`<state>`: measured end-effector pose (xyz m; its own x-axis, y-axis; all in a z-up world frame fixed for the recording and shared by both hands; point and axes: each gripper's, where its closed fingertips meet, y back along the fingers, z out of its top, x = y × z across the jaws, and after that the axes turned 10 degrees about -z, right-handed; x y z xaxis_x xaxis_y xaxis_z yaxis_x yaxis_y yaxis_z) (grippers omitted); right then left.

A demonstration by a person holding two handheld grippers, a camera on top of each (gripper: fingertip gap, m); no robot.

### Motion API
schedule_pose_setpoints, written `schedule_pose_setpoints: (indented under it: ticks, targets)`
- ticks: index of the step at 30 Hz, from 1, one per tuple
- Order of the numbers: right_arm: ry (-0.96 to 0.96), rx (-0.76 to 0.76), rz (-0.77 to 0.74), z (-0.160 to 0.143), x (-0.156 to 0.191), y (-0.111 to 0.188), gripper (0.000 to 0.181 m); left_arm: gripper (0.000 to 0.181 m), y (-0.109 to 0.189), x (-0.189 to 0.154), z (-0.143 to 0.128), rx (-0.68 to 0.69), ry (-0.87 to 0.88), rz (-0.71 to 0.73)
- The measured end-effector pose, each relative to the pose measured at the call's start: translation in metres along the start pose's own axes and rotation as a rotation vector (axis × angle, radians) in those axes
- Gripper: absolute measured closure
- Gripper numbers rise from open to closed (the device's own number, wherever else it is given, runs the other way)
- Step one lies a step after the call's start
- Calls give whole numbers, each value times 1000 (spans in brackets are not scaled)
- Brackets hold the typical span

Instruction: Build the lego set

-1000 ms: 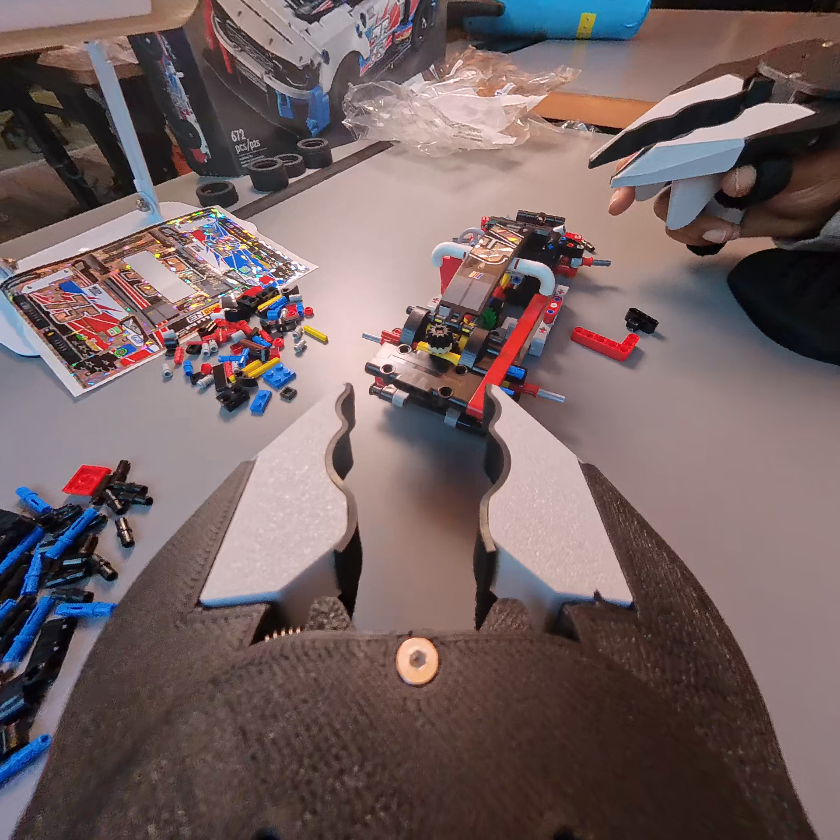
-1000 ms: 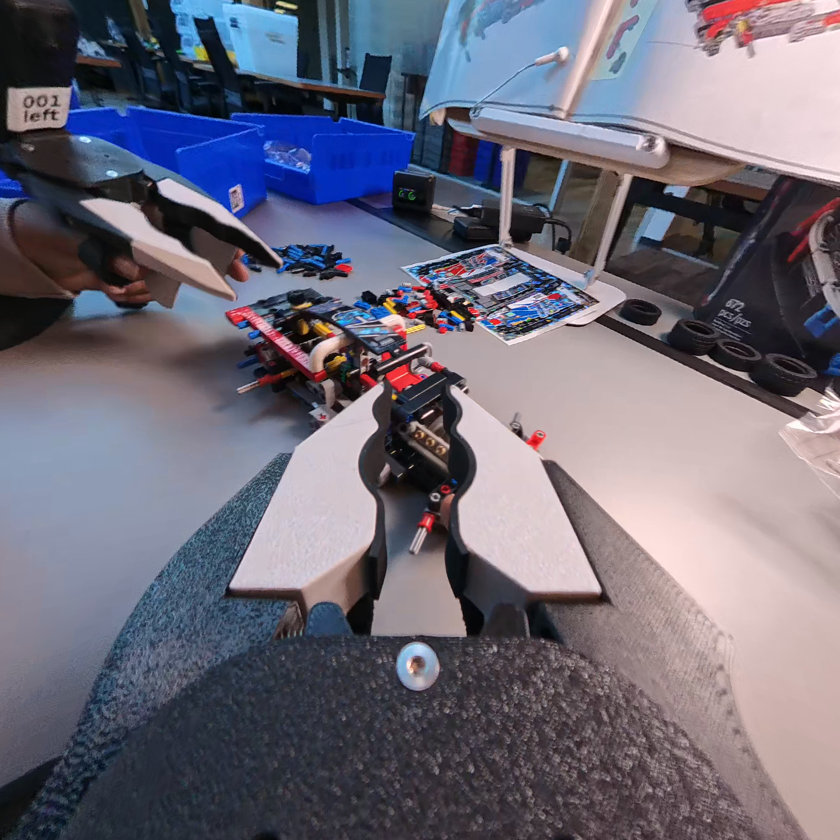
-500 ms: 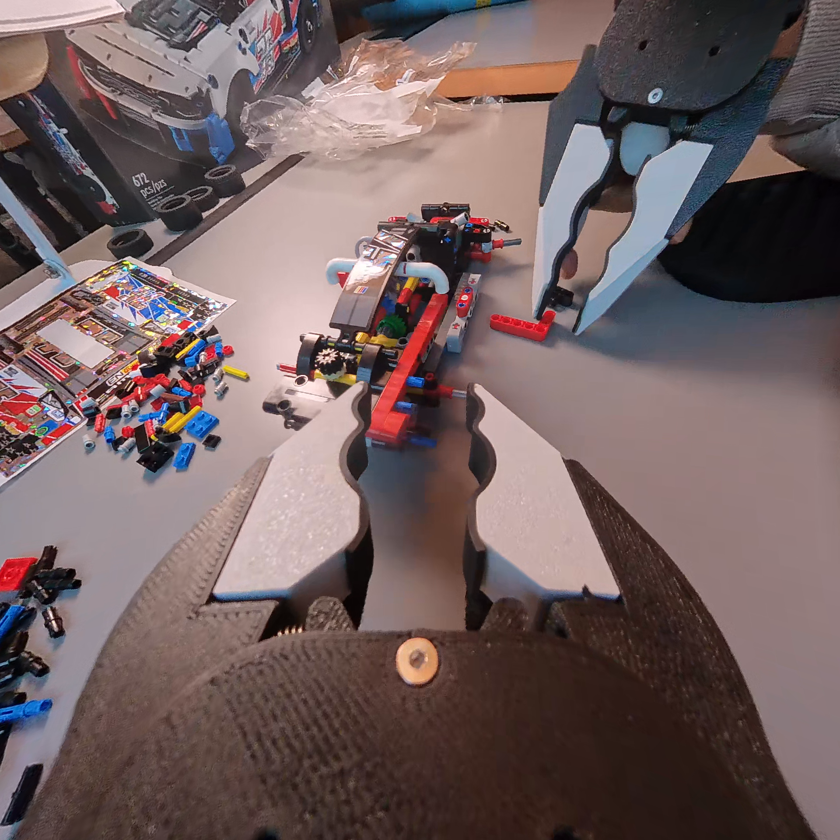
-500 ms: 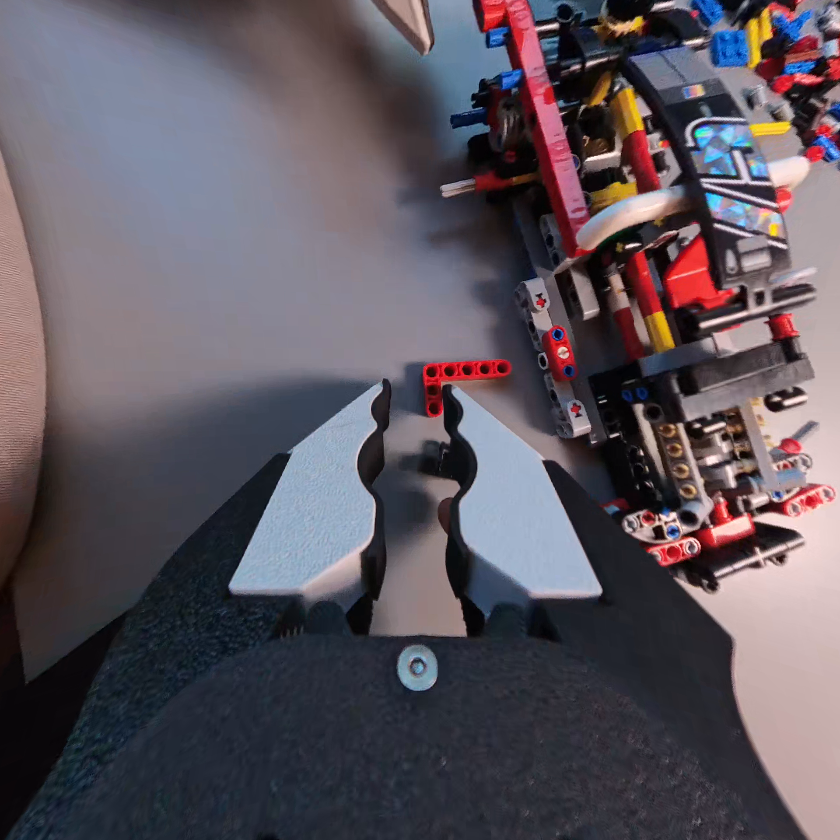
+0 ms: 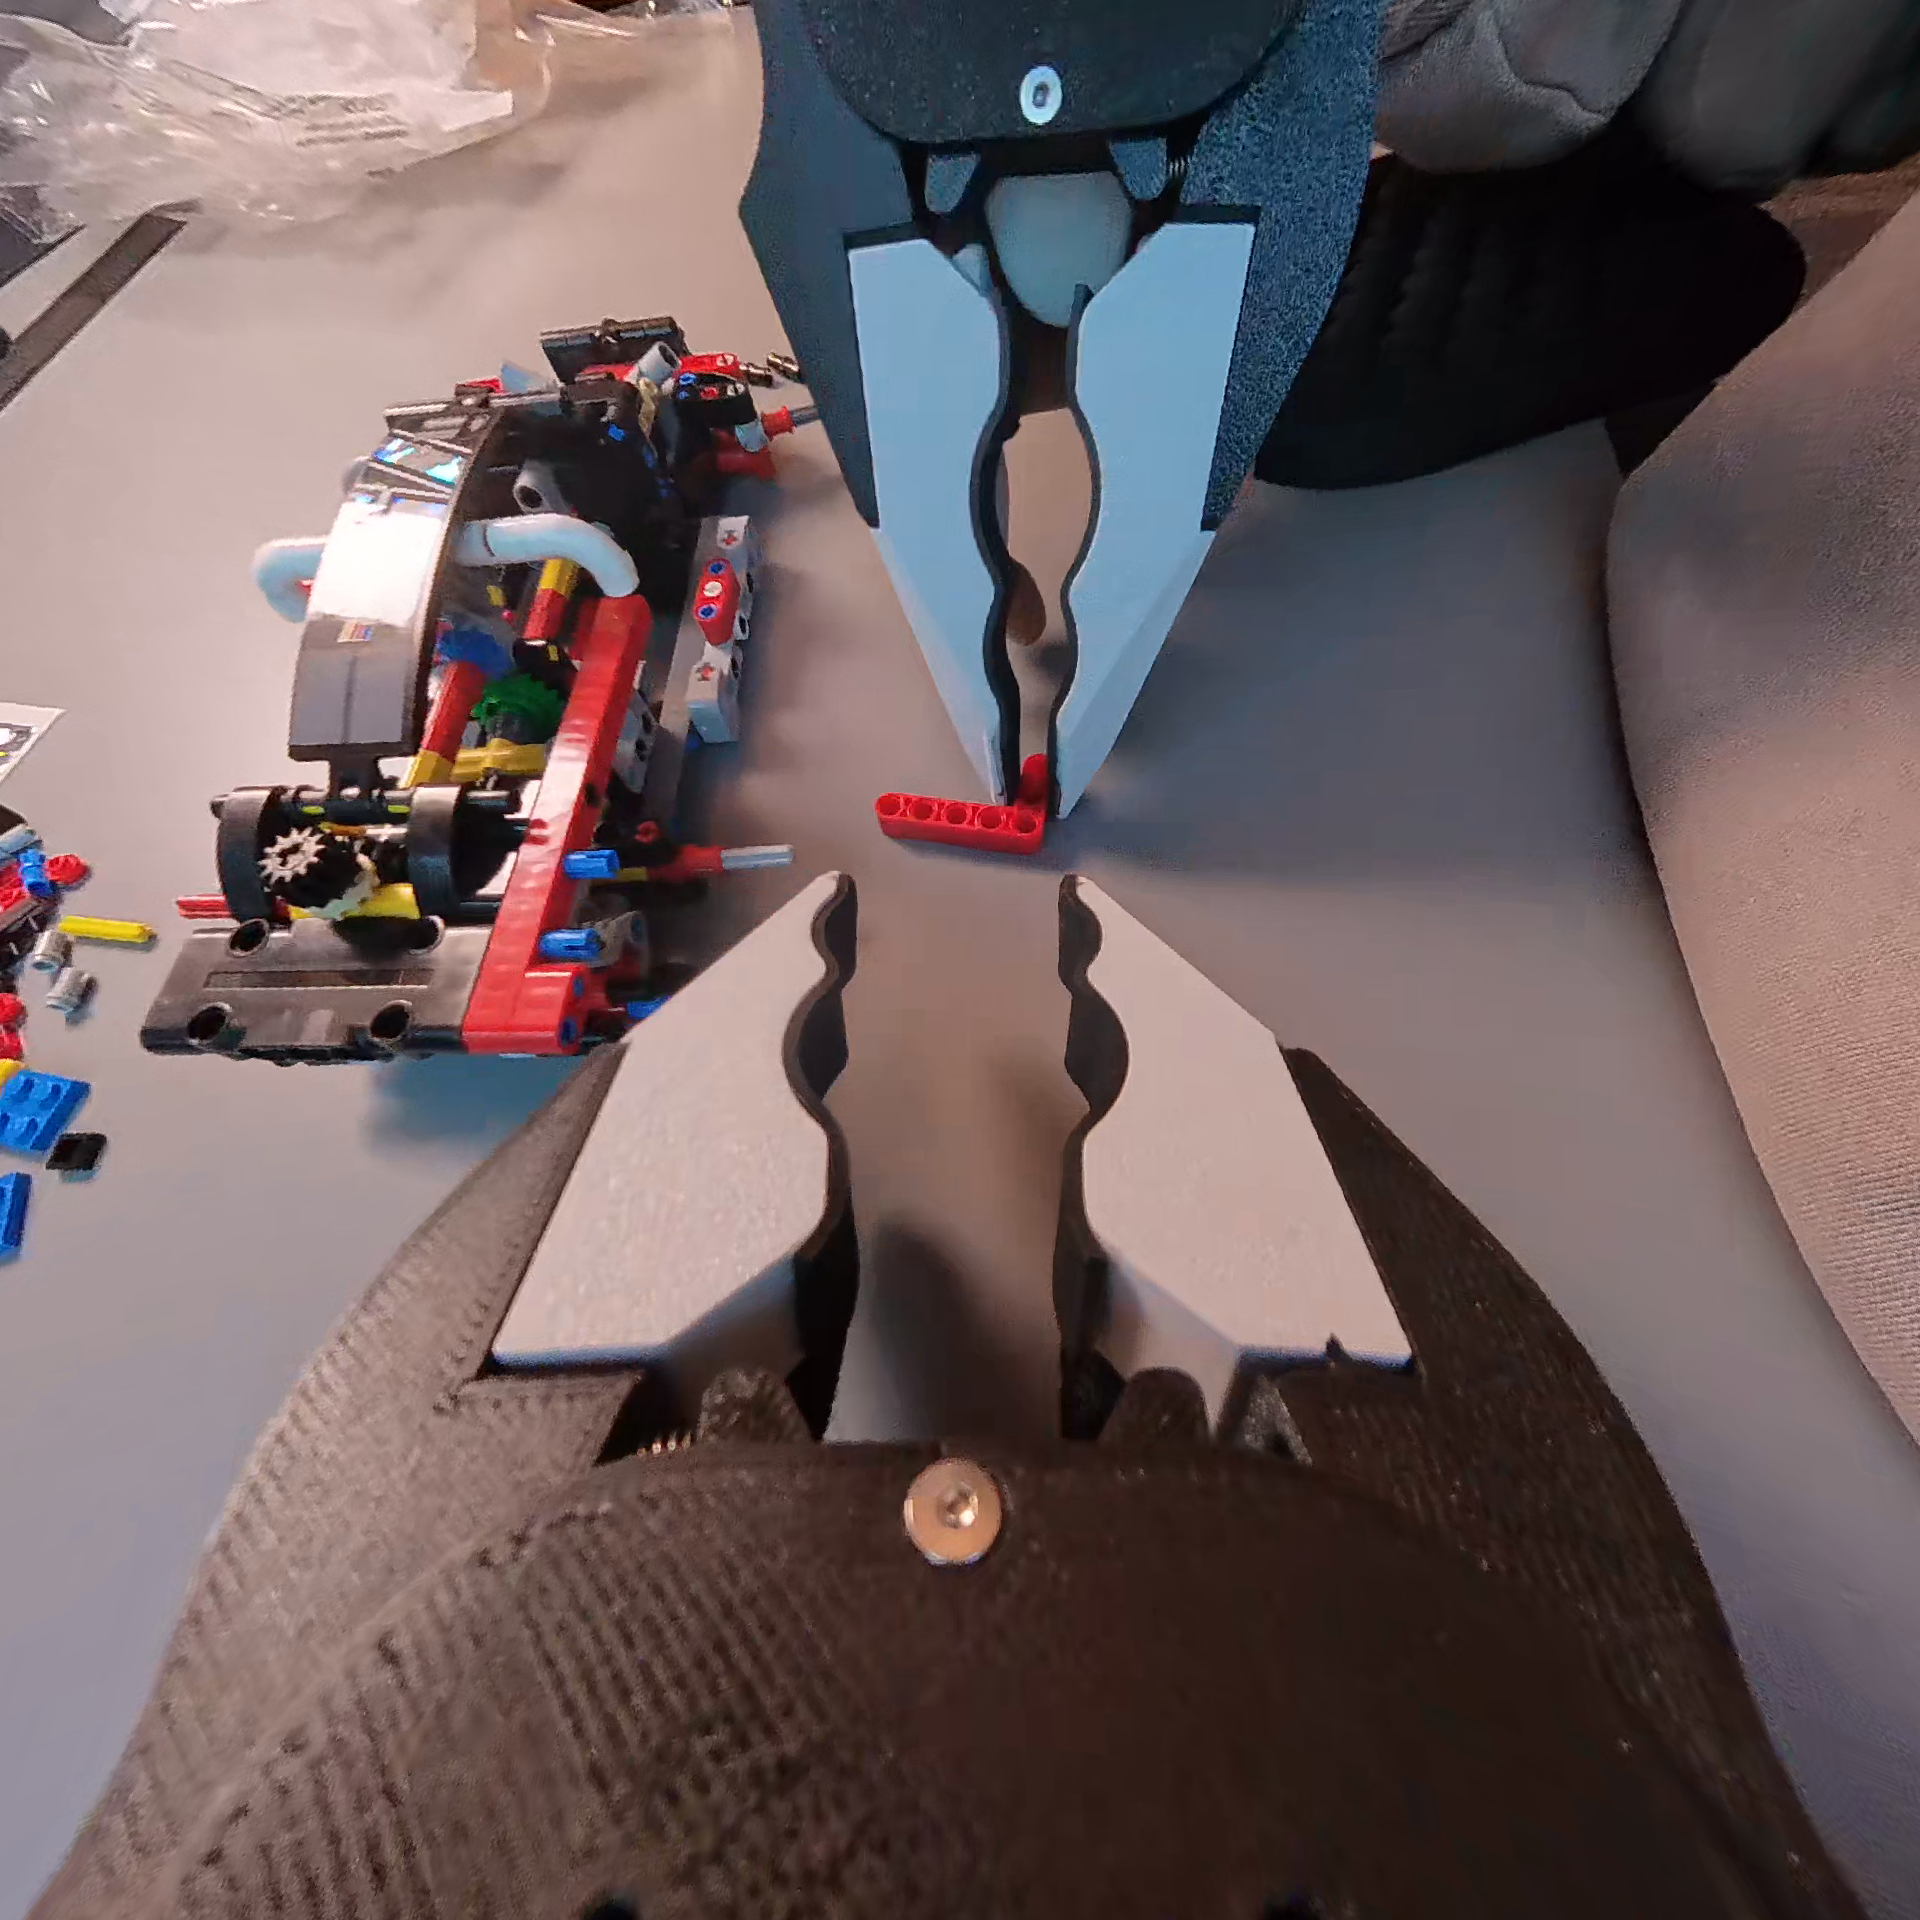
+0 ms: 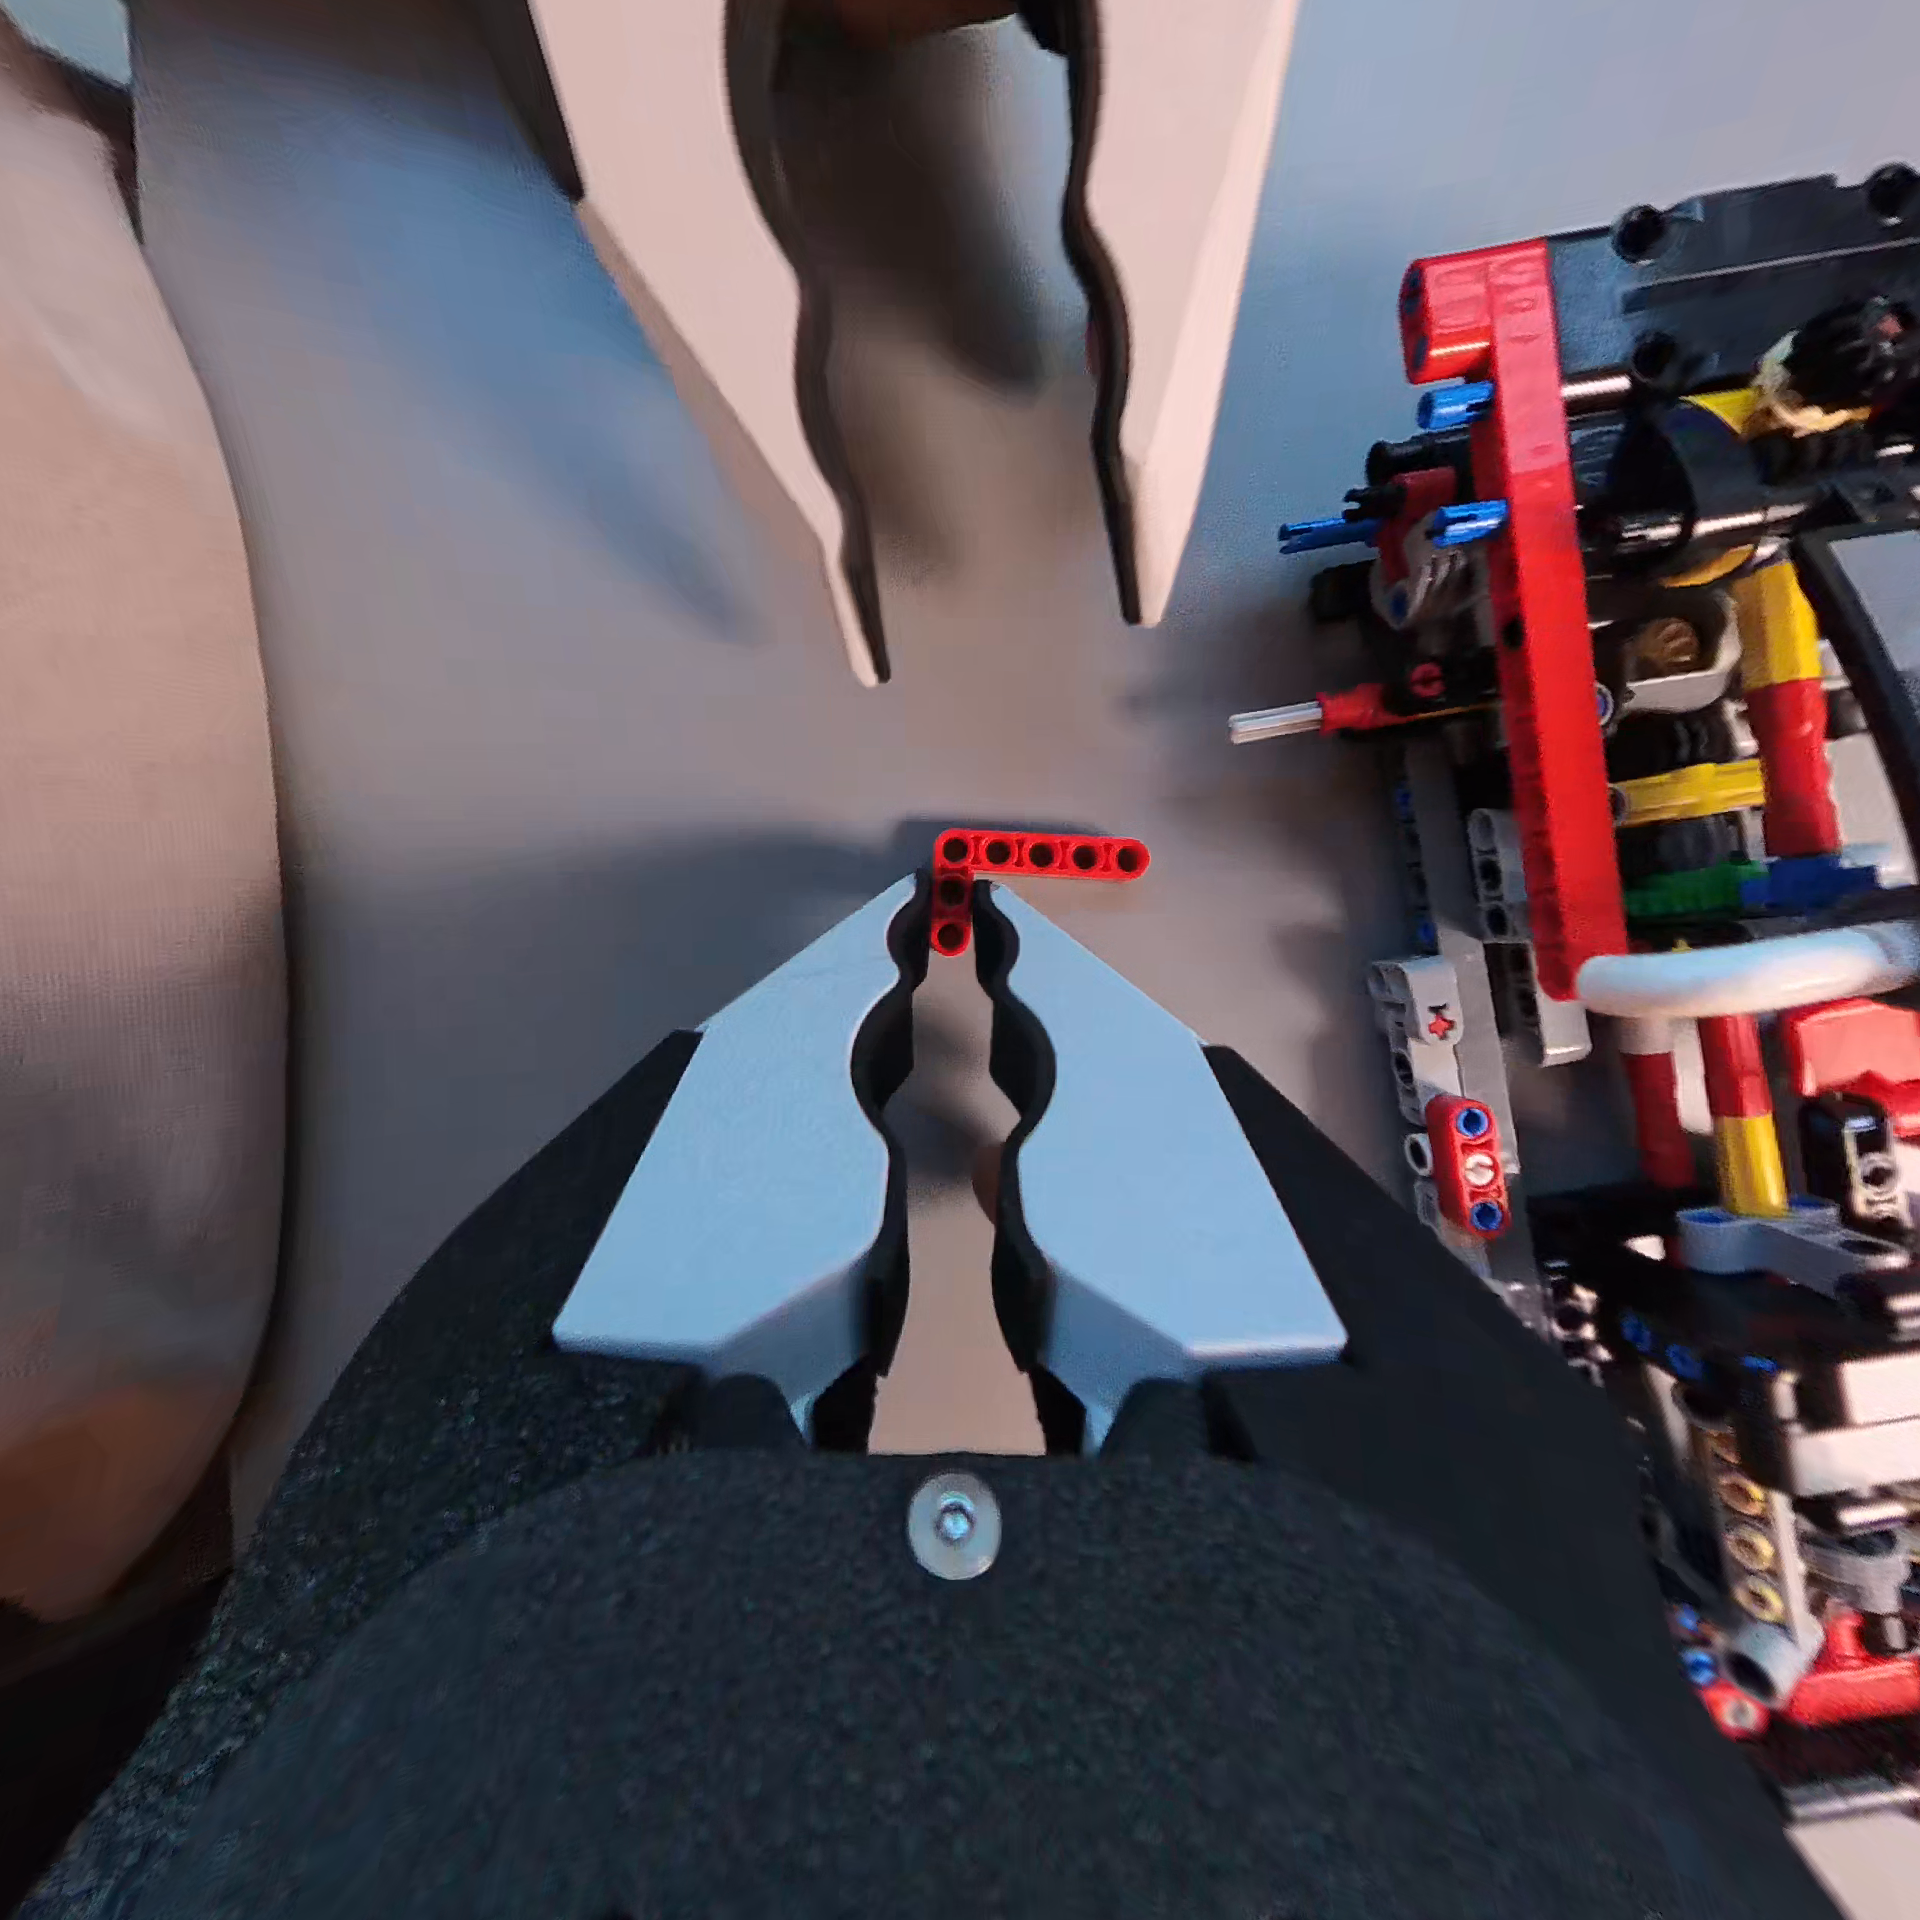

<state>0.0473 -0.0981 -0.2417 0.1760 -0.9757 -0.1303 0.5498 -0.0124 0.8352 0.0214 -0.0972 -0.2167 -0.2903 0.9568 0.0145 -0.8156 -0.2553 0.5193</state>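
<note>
One red L-shaped beam (image 6: pixel 1039 857), short leg pinched by right tool (image 6: pixel 951 899); left tool (image 5: pixel 956 899) spread

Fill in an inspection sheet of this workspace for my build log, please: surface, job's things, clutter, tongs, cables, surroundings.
Surface: grey table, bare between the tongs.
Job's things: part-built lego car chassis; red L-shaped beam lying flat beside it.
Clutter: loose small bricks at the left edge; crumpled clear plastic bags at the back.
Tongs: right tongs closed on the L-beam's short leg; left tongs open, empty, just short of the beam.
Cables: nothing seen.
Surroundings: person's grey sleeve at the right.
</note>
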Motion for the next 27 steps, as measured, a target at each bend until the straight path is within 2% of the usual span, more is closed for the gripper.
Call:
schedule_pose_setpoints:
  ticks: [4, 7, 9, 12, 18, 20, 24, 27]
  targets:
    - [-197, -42, -17, 11, -3, -6, 168, 144, -2, 0, -5, 31, 3, 0]
    - [-245, -107, 100, 24, 17, 2, 154, 145, -1, 1, -11, 63, 5, -1]
    - [-199, -137, 88, 25, 14, 10, 153, 145, 1, 2, -16, 87, 9, -3]
    - [-89, -147, -13, 21, -9, 16, 157, 145, 3, 0, -19, 97, 20, -22]
    - [131, -86, 68, 16, -5, -2, 154, 147, -5, -17, -14, 85, 12, -111]
    - [157, -92, 86, 20, -3, -5, 154, 147, -8, -19, -14, 98, -2, -116]
    - [174, -73, 94, 20, -5, -7, 166, 149, -7, -20, -13, 89, 2, -120]
    - [178, -72, 76, 20, -5, -7, 167, 150, -5, -19, -16, 99, 6, -119]
